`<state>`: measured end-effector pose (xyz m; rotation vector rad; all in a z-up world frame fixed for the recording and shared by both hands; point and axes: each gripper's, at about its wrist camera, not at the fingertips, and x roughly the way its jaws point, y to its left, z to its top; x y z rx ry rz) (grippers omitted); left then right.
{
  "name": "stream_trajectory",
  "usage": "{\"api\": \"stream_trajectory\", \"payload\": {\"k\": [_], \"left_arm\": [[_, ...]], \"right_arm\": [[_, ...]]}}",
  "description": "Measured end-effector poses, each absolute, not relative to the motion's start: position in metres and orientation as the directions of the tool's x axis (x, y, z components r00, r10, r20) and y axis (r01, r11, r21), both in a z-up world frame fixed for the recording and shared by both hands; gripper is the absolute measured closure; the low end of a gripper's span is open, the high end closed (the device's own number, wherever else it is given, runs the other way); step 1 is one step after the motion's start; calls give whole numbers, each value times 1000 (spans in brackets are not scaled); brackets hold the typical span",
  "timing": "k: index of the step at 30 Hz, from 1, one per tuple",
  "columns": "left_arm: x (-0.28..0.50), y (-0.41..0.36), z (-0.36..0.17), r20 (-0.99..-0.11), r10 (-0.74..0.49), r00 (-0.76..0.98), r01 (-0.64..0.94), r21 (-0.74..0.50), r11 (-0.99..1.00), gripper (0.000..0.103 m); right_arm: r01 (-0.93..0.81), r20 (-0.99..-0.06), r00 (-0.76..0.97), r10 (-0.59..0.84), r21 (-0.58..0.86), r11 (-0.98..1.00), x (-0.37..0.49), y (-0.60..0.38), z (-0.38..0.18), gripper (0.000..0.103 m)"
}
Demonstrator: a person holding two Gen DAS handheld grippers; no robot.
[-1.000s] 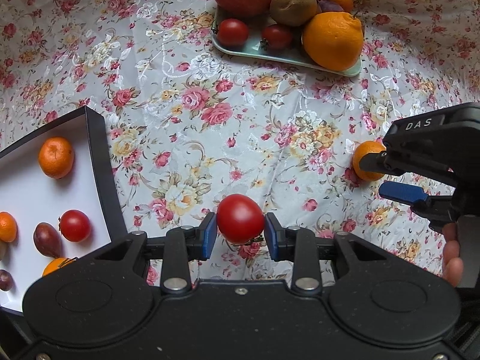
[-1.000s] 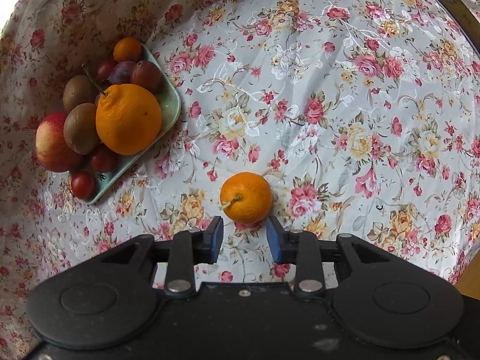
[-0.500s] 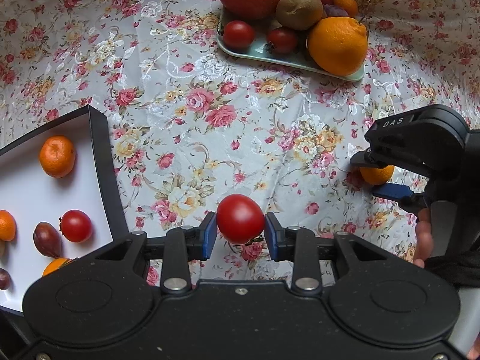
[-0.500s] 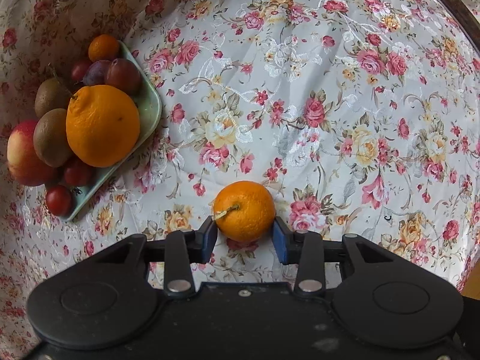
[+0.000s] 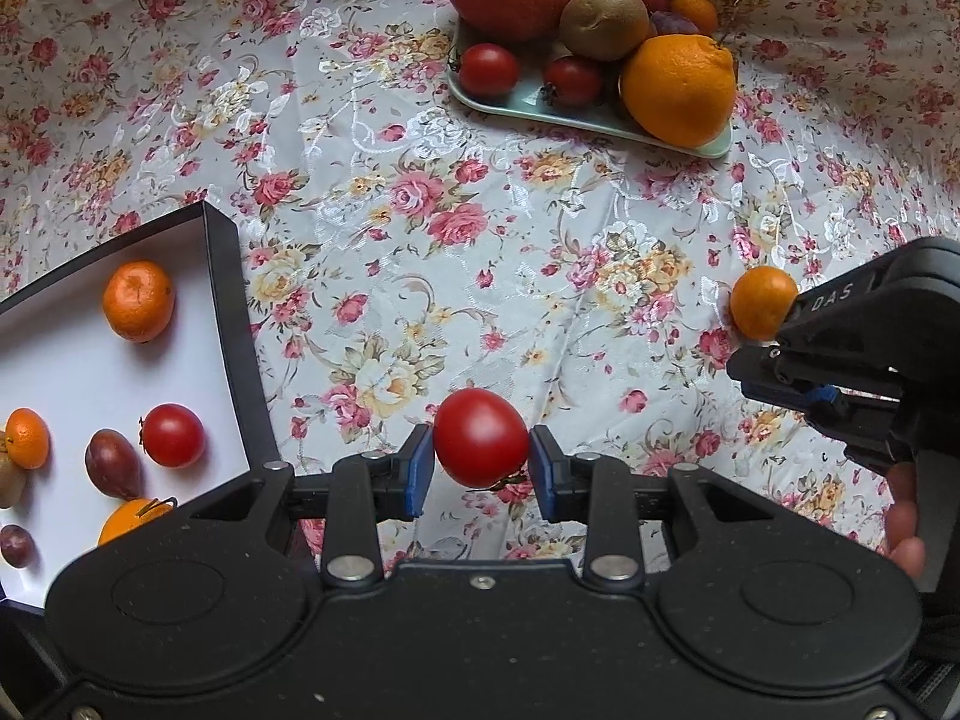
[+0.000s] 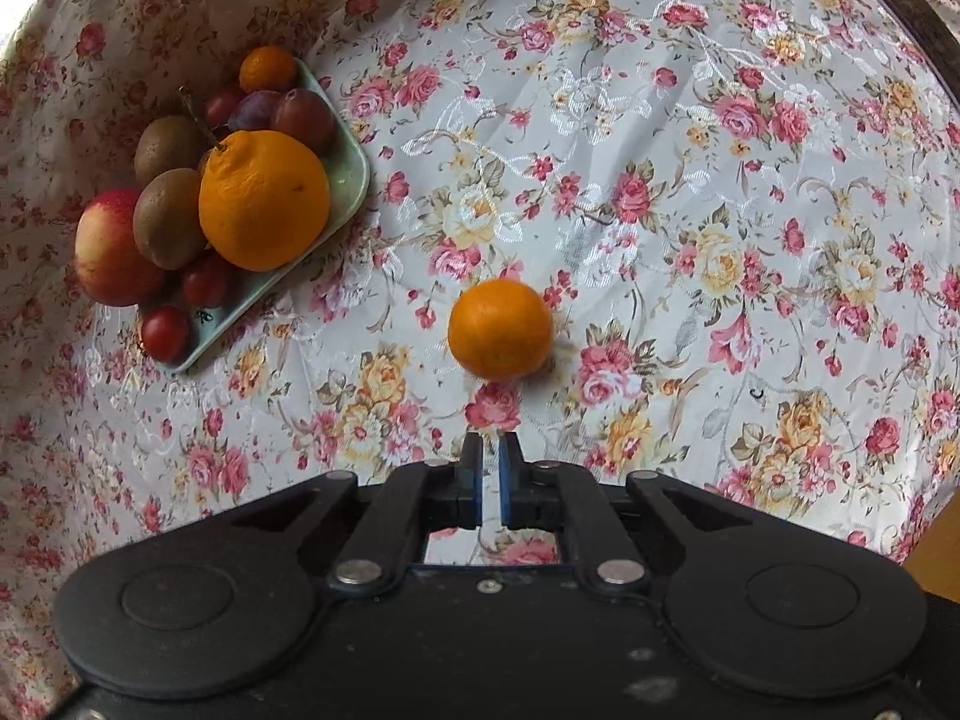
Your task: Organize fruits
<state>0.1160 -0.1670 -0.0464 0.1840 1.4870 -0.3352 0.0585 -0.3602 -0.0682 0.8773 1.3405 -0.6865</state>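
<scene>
Our left gripper (image 5: 481, 461) pinches a red tomato (image 5: 480, 445) in its jaws above the floral desk (image 5: 420, 252), beside the white box (image 5: 72, 372) of sorted fruit. Our right gripper (image 6: 491, 483) has its jaws nearly pressed together on nothing, the small orange (image 6: 500, 329) lying loose ahead, seemingly untouched, near the green plate (image 6: 348, 180).

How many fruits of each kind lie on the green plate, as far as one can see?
Apple: 1
Kiwi: 2
Large orange: 1
Small mandarin: 1
Tomato: 2
Dark plum-like fruit: 3
Total: 10 visible on the green plate
</scene>
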Motion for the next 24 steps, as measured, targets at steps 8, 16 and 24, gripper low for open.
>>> {"api": "stream_trajectory", "payload": {"k": [8, 16, 24], "left_arm": [[98, -156, -42, -989, -141, 41, 312, -122, 942, 61], [82, -151, -37, -988, -150, 47, 321, -127, 938, 61], [75, -151, -34, -987, -151, 55, 333, -125, 935, 61]], "right_arm": [[830, -948, 316, 44, 299, 471, 28, -371, -35, 84], [782, -957, 291, 14, 247, 572, 19, -376, -21, 55], [649, -941, 334, 56, 273, 710, 14, -369, -25, 60]]}}
